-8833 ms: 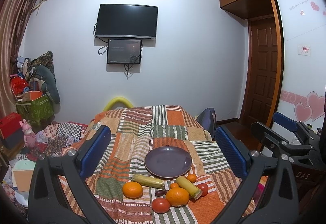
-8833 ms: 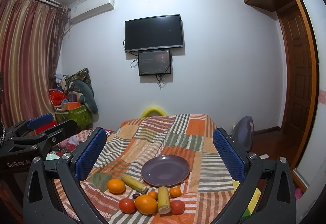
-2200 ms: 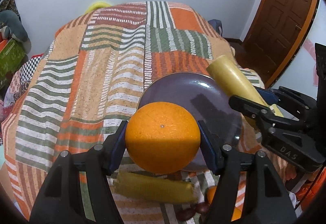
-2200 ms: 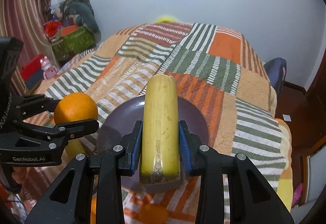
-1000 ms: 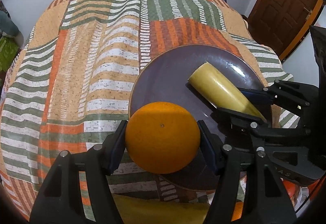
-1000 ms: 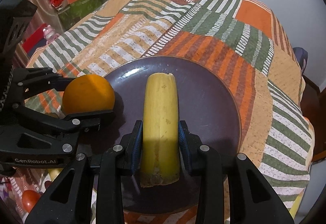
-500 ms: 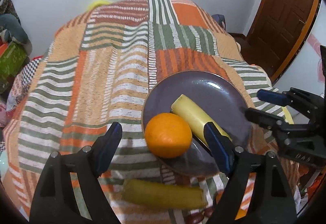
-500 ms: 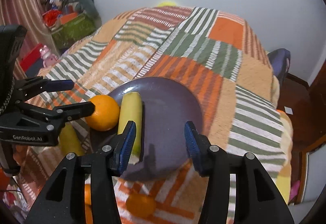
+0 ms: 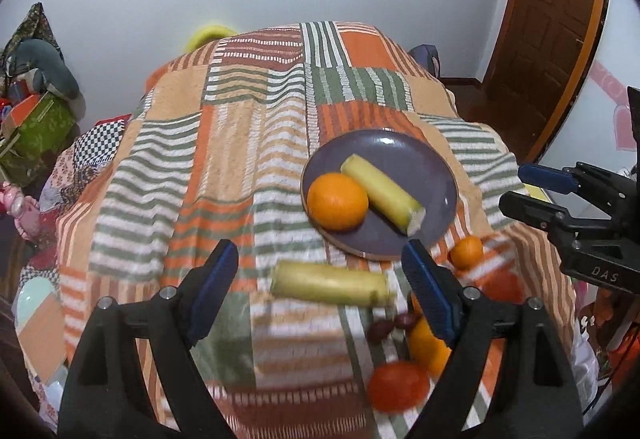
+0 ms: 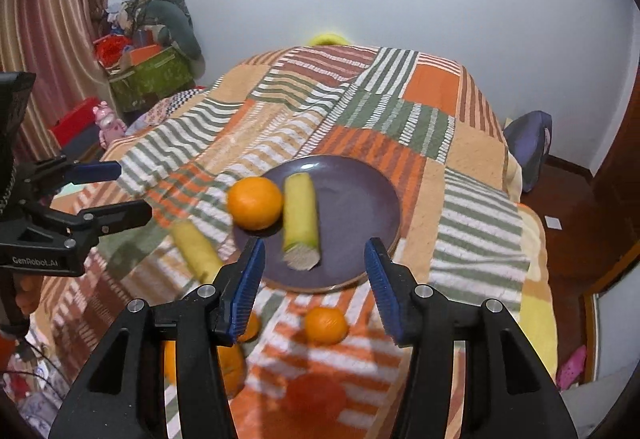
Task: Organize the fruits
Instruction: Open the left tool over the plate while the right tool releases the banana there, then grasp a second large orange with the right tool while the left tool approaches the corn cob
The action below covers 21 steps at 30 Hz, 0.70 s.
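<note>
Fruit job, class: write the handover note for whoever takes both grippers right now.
Left gripper: open, empty, above the blanket.
Right gripper: open, empty, at the plate's near edge.
Done: one orange and one yellow piece lie touching on the purple plate.
Left on the blanket: a second yellow piece, a small orange, a bigger orange, two red fruits, two small dark fruits.
Next, likely: the yellow piece nearest the left gripper.
</note>
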### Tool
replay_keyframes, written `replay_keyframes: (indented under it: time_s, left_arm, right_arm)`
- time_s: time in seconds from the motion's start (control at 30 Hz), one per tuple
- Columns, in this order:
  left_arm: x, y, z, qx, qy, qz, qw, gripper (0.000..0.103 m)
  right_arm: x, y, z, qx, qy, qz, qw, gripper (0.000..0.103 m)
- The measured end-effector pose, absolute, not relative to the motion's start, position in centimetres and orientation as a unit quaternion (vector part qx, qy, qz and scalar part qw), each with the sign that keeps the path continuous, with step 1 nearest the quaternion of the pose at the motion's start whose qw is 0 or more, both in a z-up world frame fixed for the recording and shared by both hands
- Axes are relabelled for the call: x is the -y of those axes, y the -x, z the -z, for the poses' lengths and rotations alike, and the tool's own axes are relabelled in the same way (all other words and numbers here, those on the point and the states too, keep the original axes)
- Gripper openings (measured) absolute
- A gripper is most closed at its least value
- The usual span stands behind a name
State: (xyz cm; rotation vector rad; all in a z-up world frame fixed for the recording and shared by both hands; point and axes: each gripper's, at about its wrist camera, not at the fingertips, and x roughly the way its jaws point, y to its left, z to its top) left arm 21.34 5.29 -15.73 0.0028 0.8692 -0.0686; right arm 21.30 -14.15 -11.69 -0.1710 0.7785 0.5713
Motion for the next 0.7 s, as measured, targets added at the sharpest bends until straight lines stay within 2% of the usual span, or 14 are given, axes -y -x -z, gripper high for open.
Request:
replay_keyframes:
  time_s: [0.1,0.17,0.23,0.7]
  left_arm:
    - [-5.4,-19.8,15.6,-0.425,0.002,0.034,0.905,0.085]
    - [-5.4,-19.0,15.7,-0.428,0.007,0.034,0.903,0.086]
    - [-5.3,-18.3,15.8,-0.430,0.009,0.035,0.902,0.086]
    - [-5.8,-14.3,18.5,-0.465,0.020,0.032,0.884,0.087]
  right_arm:
    - [13.8,-19.7,12.1,-0.378,0.079,-0.283,0.878,0.049]
    - [13.5,-18.7,12.5,-0.382,0.080,-0.287,0.875,0.053]
    - [13.2,-17.7,13.0,-0.383,0.078,-0.290,0.874,0.063]
    - [11.0,-15.8,18.1,-0.448,0.064,-0.307,0.838,0.063]
